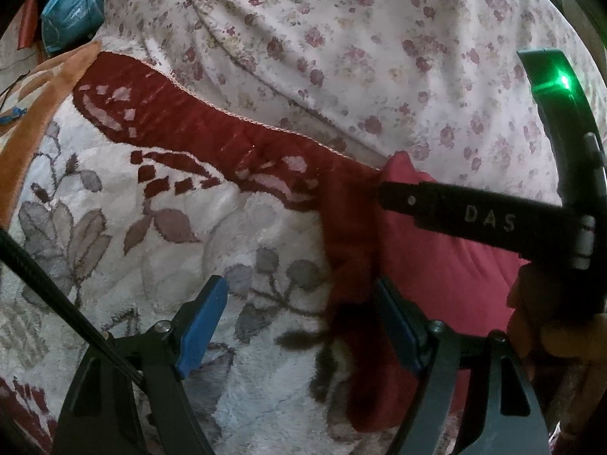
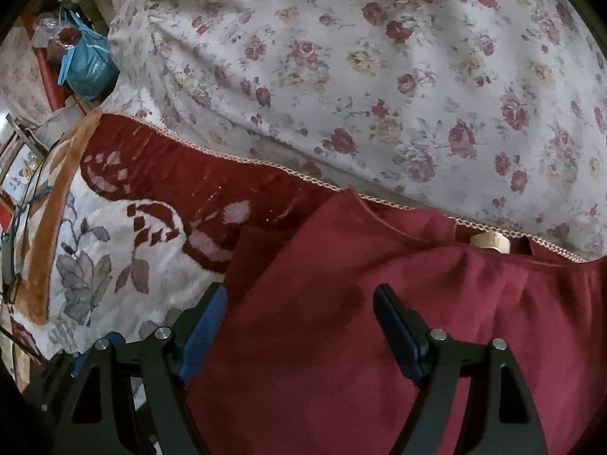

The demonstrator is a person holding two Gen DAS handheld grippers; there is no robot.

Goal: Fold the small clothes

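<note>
On the big fuzzy blanket lies the red cloth, spread flat so it can be folded. Both the left gripper and right gripper hover with fingers wide, holding nothing.

Red garment: its lower and right parts run past the right wrist view's edge; in the left wrist view the right gripper covers part of it, so its full shape cannot be told.
Right gripper: in the left wrist view only one dark finger and a curved body show; its fingertips sit against the cloth, and any hold there cannot be told.
Pale object: mostly hidden behind the garment's top edge; unidentifiable.
Blue bag: small, blurred, contents unclear.
Plush blanket: cut off at the left and bottom edges.
Floral sheet: runs out of frame at the top and right.
</note>
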